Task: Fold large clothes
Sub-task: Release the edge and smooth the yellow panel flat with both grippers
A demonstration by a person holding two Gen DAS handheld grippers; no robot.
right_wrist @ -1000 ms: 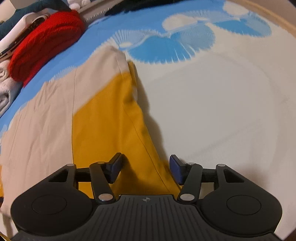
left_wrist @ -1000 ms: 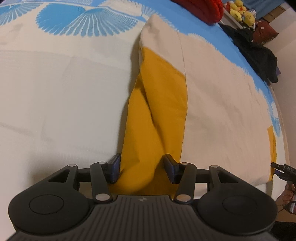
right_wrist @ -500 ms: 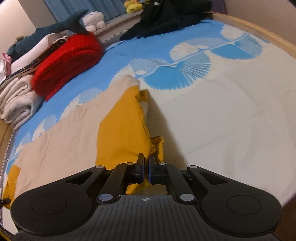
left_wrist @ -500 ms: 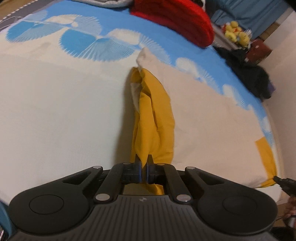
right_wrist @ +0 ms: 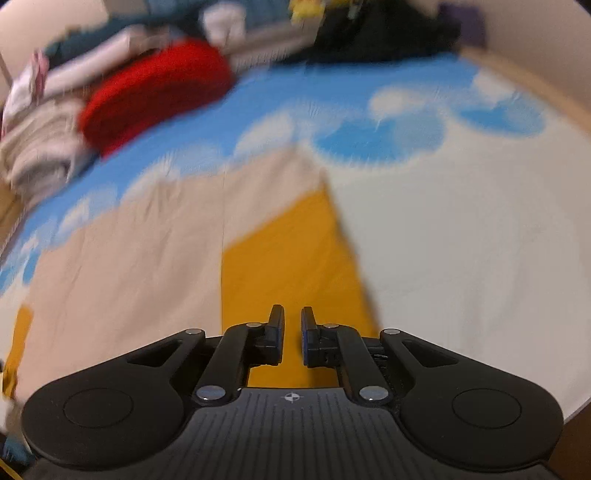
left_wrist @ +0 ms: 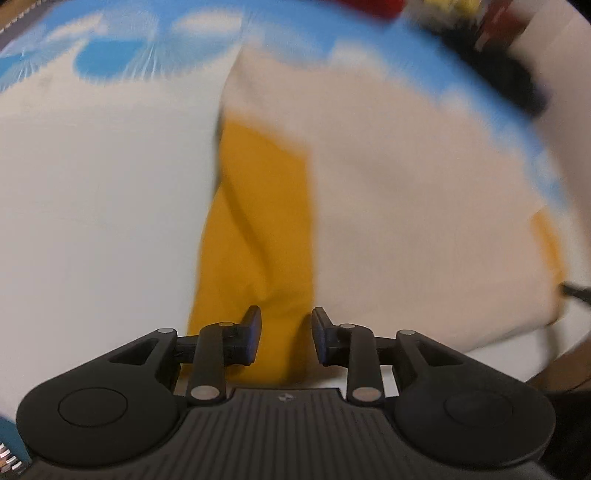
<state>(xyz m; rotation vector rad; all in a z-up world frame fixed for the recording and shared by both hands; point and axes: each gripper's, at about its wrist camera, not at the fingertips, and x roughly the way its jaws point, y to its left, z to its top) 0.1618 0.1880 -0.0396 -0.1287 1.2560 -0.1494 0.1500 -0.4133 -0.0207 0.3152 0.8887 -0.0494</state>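
Beige and mustard-yellow cloth, one large garment (left_wrist: 388,206), lies spread flat on the bed (left_wrist: 92,221), whose cover is cream with a blue fan print toward the far side. Both views are smeared by motion blur, so fine detail cannot be told. A yellow panel (left_wrist: 258,229) runs along the garment's near edge, with soft creases in it, and a second yellow strip shows at the far corner of the beige part. No container shows in either view.

Left hand-held gripper (left_wrist: 284,332) is released, its jaws standing wide apart with the yellow panel showing between them. Right hand-held gripper (right_wrist: 291,336) is also released, with only a narrow gap between its jaws and nothing clamped; yellow cloth (right_wrist: 288,258) shows through that gap.

At the head of the bed lie a red knitted bundle (right_wrist: 155,92), pale folded laundry (right_wrist: 40,147) and a dark heap (right_wrist: 388,29)
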